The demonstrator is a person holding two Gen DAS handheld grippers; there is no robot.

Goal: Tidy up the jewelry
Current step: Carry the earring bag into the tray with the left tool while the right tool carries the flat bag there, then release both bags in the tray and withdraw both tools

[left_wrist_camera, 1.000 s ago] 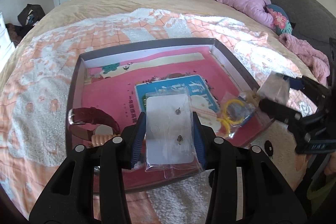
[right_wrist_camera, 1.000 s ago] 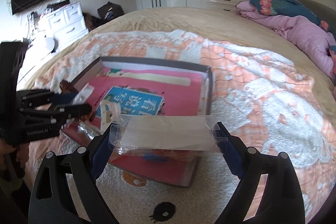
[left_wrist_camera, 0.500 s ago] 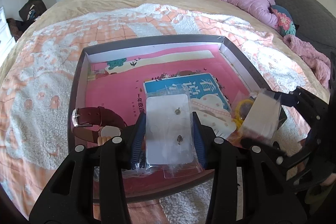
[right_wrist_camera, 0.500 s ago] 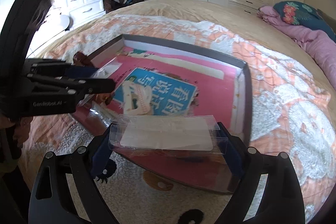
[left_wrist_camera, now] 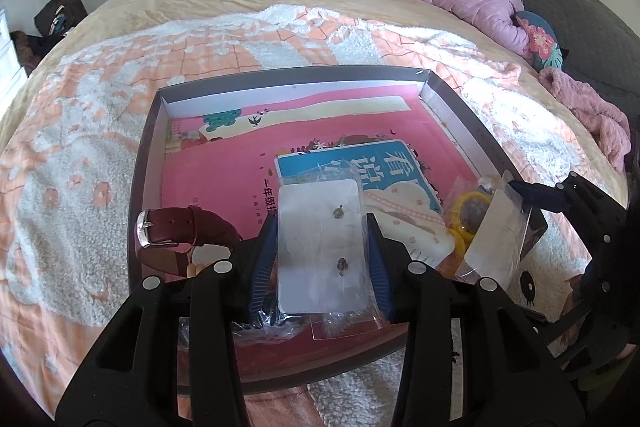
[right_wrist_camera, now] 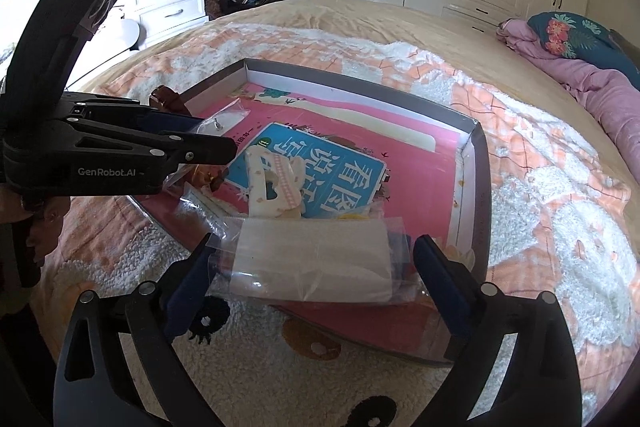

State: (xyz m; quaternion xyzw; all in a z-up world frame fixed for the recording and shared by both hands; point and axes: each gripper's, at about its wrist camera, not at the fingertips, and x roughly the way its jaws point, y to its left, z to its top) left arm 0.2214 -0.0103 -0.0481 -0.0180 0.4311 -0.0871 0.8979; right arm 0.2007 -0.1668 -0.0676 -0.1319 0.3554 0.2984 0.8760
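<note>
Left wrist view: your left gripper (left_wrist_camera: pixel 322 259) is pinching a clear bag with a white earring card (left_wrist_camera: pixel 322 247), two studs showing, low over the near end of the shallow box (left_wrist_camera: pixel 148 163). A maroon watch (left_wrist_camera: pixel 176 233) lies at the box's near-left, and yellow rings (left_wrist_camera: pixel 468 223) sit in plastic near the right wall.

Right wrist view: your right gripper (right_wrist_camera: pixel 312 267) has its blue pads pressed onto both ends of another clear packet (right_wrist_camera: pixel 316 259) holding a white card, right over the box's near edge. The box sits on the peach blanket (right_wrist_camera: pixel 560 227).
</note>
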